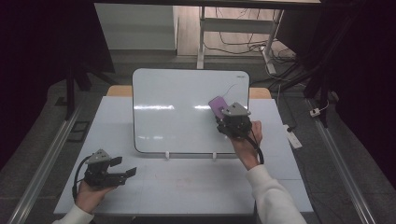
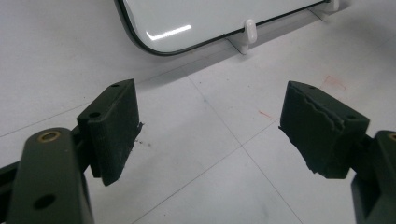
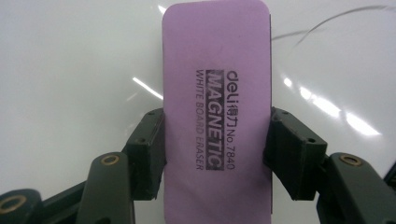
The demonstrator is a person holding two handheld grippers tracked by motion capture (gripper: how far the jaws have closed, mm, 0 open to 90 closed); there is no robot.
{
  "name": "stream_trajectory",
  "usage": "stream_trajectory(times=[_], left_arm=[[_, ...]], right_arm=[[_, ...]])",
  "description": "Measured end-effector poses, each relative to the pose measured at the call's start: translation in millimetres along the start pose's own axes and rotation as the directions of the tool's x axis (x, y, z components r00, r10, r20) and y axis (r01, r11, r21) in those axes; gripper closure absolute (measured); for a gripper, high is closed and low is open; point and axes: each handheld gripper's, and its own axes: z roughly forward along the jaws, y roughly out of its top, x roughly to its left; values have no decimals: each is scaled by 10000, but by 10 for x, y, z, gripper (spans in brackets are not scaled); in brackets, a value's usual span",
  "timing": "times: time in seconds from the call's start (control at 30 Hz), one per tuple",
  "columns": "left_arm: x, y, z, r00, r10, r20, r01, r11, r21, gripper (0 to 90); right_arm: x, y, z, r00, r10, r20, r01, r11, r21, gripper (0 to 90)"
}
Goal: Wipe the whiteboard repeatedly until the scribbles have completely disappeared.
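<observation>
A white board [image 1: 177,112] leans on two small white stands at the middle of the table. My right gripper [image 1: 223,113] is shut on a purple magnetic whiteboard eraser [image 1: 217,106], held flat against the board's right part. In the right gripper view the eraser [image 3: 217,107] sits between the two jaws, its printed label facing the camera. A thin dark pen stroke [image 3: 322,23] shows on the board just past the eraser's upper right. My left gripper [image 1: 122,166] rests low at the table's front left, open, with nothing between its fingers [image 2: 116,126].
The pale table top [image 1: 187,182] has faint red marks [image 2: 334,81] in front of the board. The board's lower left corner and a white stand [image 2: 250,30] lie ahead of the left gripper. Metal rails, a desk frame and cables lie beyond the table.
</observation>
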Motion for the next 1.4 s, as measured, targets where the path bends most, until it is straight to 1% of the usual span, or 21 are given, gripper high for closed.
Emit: stream_trajectory(times=[0.07, 0.2, 0.3, 0.37, 0.4, 0.53, 0.57, 0.67, 0.87, 0.97, 1.1, 1.17, 1.33, 1.4], left_arm=[[0, 1, 0, 10000, -2, -7, 2, 10000, -3, 204], [1, 0, -1, 10000, -2, -9, 2, 10000, -5, 204], [2, 1, -2, 10000, -10, -9, 10, 10000, -10, 204], [-1, 1, -3, 10000, -2, -21, 2, 10000, -21, 204], [-1, 1, -4, 10000, -1, -21, 1, 10000, -25, 204], [5, 0, -6, 10000, -19, -20, 19, 10000, -23, 204], [7, -1, -7, 10000, -17, -34, 17, 10000, -21, 204], [9, -3, -15, 10000, -18, -41, 18, 10000, -46, 204], [16, -2, -17, 10000, -47, -12, 47, 10000, -49, 204], [6, 0, -16, 10000, -7, -29, 7, 10000, -38, 203], [10, 0, -22, 10000, -29, -27, 29, 10000, -78, 204], [17, -1, -21, 10000, -43, -13, 43, 10000, -73, 204], [30, 0, -20, 10000, -80, -47, 80, 9999, -78, 203], [30, 0, -23, 10000, -87, -45, 87, 9999, -100, 203]], right_arm=[[51, -45, -10, 10000, -94, 18, 94, 10000, 29, 414], [113, -127, -31, 9999, -139, -71, 139, 9999, 66, 415], [126, -161, -44, 9997, -205, -113, 206, 9998, 52, 414], [100, -149, -40, 9997, -34, -237, 36, 10000, 84, 414], [84, -138, -35, 9996, 25, -263, -22, 9999, 102, 414], [-10, -44, -24, 9997, 233, -76, -233, 9997, 22, 414], [-47, -14, -19, 9997, 259, -3, -259, 9997, -25, 414], [-173, 66, -3, 9980, 611, 163, -608, 9980, -160, 413], [-401, 218, 21, 9922, 1108, 567, -1087, 9933, -388, 413], [-526, 305, 33, 9869, 1416, 769, -1378, 9891, -524, 413], [-664, 402, 56, 9817, 1682, 899, -1623, 9843, -692, 413], [-693, 432, 66, 9817, 1674, 905, -1613, 9843, -712, 413], [-682, 436, 78, 9829, 1578, 945, -1516, 9860, -702, 413], [-645, 434, 72, 9882, 1347, 733, -1305, 9897, -586, 414]])
